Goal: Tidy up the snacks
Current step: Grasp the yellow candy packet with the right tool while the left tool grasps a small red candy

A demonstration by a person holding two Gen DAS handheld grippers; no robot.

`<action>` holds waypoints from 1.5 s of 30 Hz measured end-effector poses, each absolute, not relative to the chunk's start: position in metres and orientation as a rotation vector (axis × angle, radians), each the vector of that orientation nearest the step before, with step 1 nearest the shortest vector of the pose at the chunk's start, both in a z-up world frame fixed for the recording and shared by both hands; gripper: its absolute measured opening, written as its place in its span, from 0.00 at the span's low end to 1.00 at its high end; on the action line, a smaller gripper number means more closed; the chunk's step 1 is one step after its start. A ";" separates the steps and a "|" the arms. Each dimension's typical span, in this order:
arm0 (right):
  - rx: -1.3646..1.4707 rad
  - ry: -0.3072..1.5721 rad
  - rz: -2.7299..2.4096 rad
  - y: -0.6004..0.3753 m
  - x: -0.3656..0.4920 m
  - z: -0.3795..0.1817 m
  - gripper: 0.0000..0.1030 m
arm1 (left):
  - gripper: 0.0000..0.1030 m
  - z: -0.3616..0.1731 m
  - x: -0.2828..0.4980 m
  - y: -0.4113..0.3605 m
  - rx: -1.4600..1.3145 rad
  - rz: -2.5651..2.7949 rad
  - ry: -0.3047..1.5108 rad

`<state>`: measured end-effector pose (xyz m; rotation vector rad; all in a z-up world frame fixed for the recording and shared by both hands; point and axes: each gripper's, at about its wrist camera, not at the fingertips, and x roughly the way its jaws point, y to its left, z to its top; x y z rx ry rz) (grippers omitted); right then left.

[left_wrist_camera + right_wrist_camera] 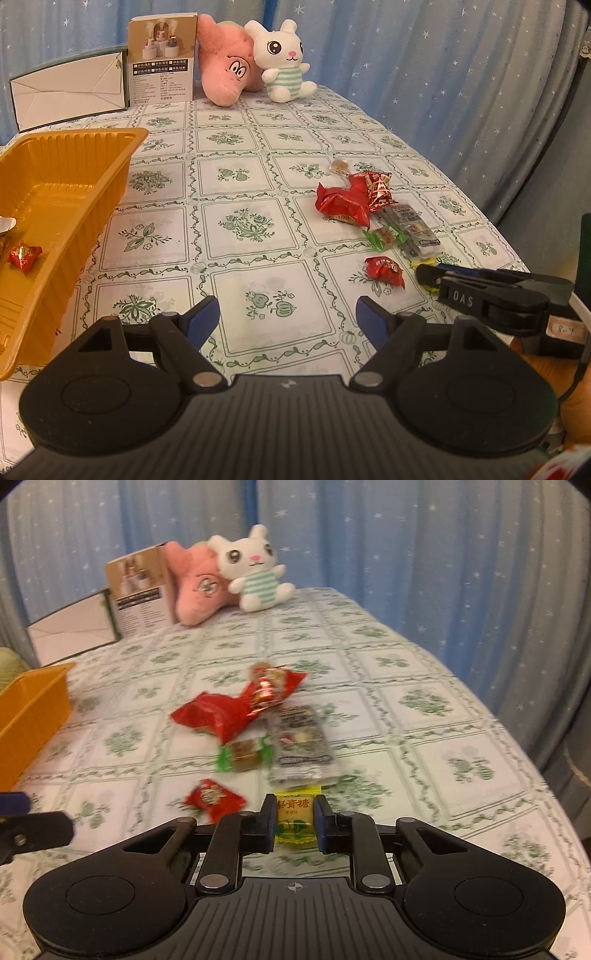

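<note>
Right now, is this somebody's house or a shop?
Probably a home, perhaps a dining table: a floral tablecloth, two plush toys, a pink one and a white bunny, and starry blue curtains behind.

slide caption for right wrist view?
Right gripper shut on a yellow candy, other snacks scattered on the tablecloth beyond.

On the tablecloth lay three red snack packets (pixel 343 205), one green-wrapped candy (pixel 384 236), one clear pouch (pixel 417 230); two plush toys (pixel 284 62) sat far.
</note>
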<state>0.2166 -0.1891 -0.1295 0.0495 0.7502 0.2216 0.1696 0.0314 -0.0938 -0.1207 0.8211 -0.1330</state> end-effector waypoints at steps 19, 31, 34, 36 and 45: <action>0.139 0.756 0.241 -0.199 0.206 -0.125 0.20 | 0.49 -0.108 0.201 0.000 -0.032 -0.284 0.802; 0.194 0.764 0.193 -0.206 0.208 -0.127 0.20 | 0.19 -0.128 0.221 -0.037 0.175 -0.335 0.814; 0.200 0.762 0.181 -0.205 0.208 -0.126 0.20 | 0.16 -0.128 0.219 -0.036 0.167 -0.324 0.815; 0.201 0.756 0.184 -0.204 0.207 -0.124 0.20 | 0.15 -0.127 0.216 -0.034 0.162 -0.309 0.817; 0.186 0.706 0.245 -0.184 0.196 -0.103 0.20 | 0.15 -0.099 0.197 -0.002 0.067 -0.239 0.814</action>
